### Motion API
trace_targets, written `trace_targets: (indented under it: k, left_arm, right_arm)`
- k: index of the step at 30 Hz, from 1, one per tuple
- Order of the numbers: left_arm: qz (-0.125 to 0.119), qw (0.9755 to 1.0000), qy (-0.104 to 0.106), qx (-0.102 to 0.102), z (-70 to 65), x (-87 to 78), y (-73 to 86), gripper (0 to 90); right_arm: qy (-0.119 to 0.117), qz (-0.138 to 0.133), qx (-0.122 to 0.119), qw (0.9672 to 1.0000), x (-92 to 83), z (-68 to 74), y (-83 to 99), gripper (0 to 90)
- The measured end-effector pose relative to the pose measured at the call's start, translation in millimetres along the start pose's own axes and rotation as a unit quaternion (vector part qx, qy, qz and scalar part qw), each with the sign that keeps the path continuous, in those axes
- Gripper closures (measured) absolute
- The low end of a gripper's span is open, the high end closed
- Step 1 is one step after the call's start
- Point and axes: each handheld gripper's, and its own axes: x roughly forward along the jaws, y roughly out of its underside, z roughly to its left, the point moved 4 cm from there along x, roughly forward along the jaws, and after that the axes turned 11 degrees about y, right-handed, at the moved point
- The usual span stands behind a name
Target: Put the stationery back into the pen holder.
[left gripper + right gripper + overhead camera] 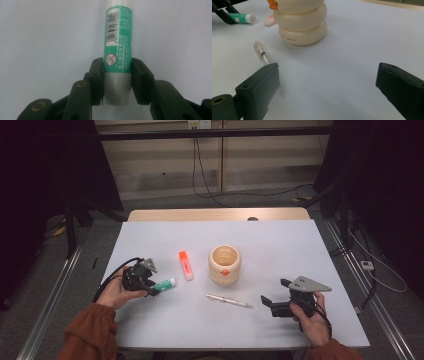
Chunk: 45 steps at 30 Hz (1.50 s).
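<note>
My left tool (pixel 150 289), lower left of the high view, is clamped w/ both pads on the grey end of the green glue stick (pixel 165 284), which lies on the tabletop (pixel 280 240) pointing right. My right tool (pixel 272 292), lower right, is wide open & holds nothing; pen (pixel 229 301) just left of it.

So on the table (pixel 280 240) the cup (pixel 225 264) sits about mid, marker (pixel 186 265) just left of it, pen (pixel 229 301) lying in front of it, glue stick (pixel 165 284) further left between the left gripper (pixel 151 290) jaws, right gripper (pixel 274 296) off to the right
</note>
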Motion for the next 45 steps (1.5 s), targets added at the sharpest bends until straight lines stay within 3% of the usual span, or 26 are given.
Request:
trace_targets:
  k: [8, 12, 22, 25, 31, 36, 41, 45]
  left_arm:
    - [0.0, 0.9999, -0.008, 0.011, -2.4, 0.2, -0.3, 65.7]
    - [-0.002, 1.0, -0.005, 0.006, -2.1, -0.8, 0.3, 65.7]
    - [-0.041, 0.9991, 0.007, -0.011, -5.6, -9.3, 2.7, 65.7]
    - [-0.061, 0.998, 0.013, -0.009, -10.3, -15.2, 1.3, 65.7]
    - [-0.076, 0.9967, 0.027, -0.01, -21.5, -17.7, -0.9, 65.7]
    - [-0.094, 0.9946, 0.042, -0.009, -31.1, -20.5, -5.3, 65.7]
    - [-0.096, 0.9936, 0.059, -0.001, -44.5, -20.9, -11.5, 65.7]
    - [-0.085, 0.994, 0.064, 0.022, -56.5, -21.1, -18.5, 65.8]
  right_arm:
    - [0.001, -0.001, 0.0, 1.0, 0.0, -0.2, -0.2, 4.9]
    - [0.001, 0.0, -0.002, 1.0, 0.1, -0.5, -0.4, 4.8]
    - [-0.007, -0.005, -0.017, 0.9998, -0.3, 2.4, -2.5, 4.2]
    - [-0.014, -0.006, -0.022, 0.9996, 0.0, 4.8, -3.5, 4.0]
    - [-0.035, -0.001, -0.026, 0.999, 3.8, 9.2, -5.2, 4.1]
    - [-0.039, -0.002, -0.026, 0.9989, 5.3, 11.0, -7.3, 4.7]
    - [-0.051, -0.001, -0.023, 0.9985, 6.2, 14.2, -9.6, 7.1]
    - [-0.072, 0.006, -0.029, 0.997, 4.9, 21.3, -12.2, 6.4]
